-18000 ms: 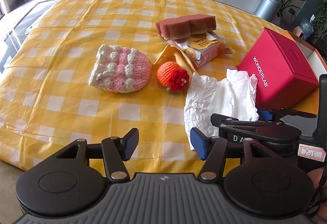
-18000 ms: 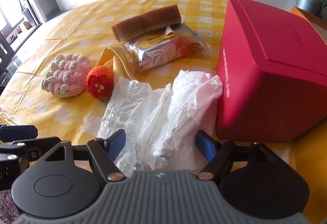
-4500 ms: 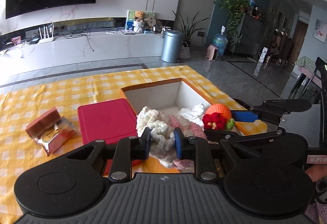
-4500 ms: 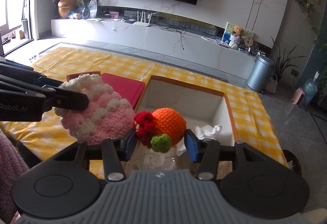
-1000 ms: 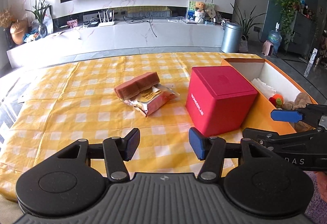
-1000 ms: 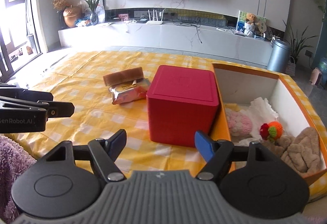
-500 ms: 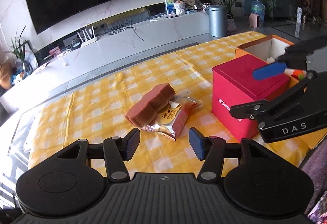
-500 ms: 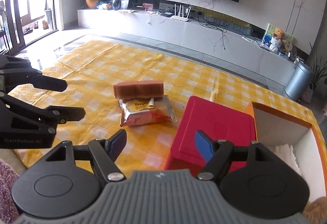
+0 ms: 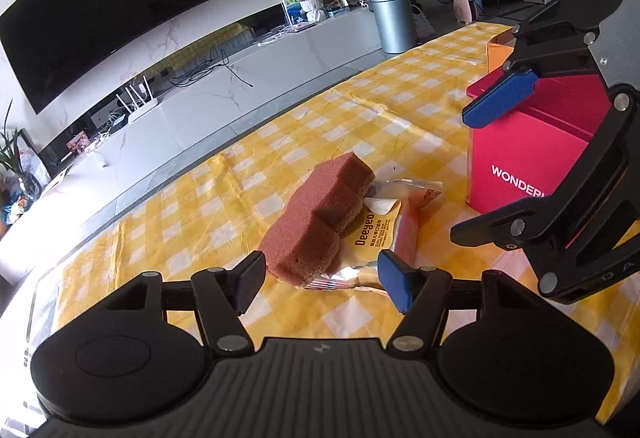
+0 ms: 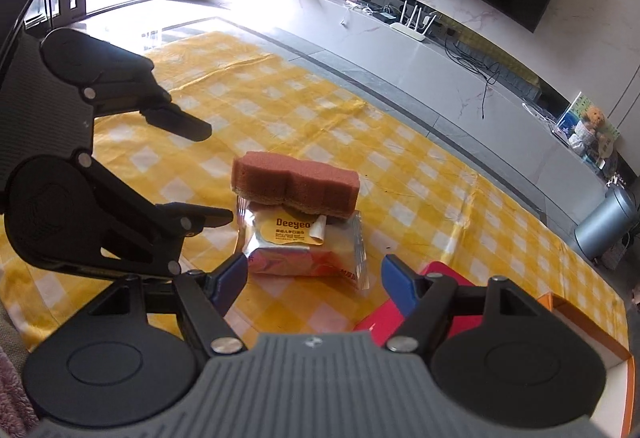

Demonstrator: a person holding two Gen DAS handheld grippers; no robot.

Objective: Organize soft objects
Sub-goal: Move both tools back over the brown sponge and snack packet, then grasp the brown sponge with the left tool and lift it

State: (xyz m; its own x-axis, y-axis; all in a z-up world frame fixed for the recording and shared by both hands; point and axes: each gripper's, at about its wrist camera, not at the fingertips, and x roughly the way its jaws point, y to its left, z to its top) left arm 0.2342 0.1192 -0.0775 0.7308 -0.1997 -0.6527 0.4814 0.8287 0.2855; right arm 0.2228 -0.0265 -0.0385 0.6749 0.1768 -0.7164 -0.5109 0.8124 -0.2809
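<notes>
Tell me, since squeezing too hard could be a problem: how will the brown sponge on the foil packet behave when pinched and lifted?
The brown sponge looks porous, so it will probably compress and feel light. It lies loose on the foil packet, overhanging it, so a sideways nudge might slide it off. Its rough faces should give the fingers decent friction.

Porous matt brown sponge block point(image 9: 320, 216); glossy crinkled silver foil wipes packet point(image 10: 304, 252); smooth red plastic box point(image 9: 528, 154); yellow checked cloth tabletop point(image 10: 400, 158).
</notes>
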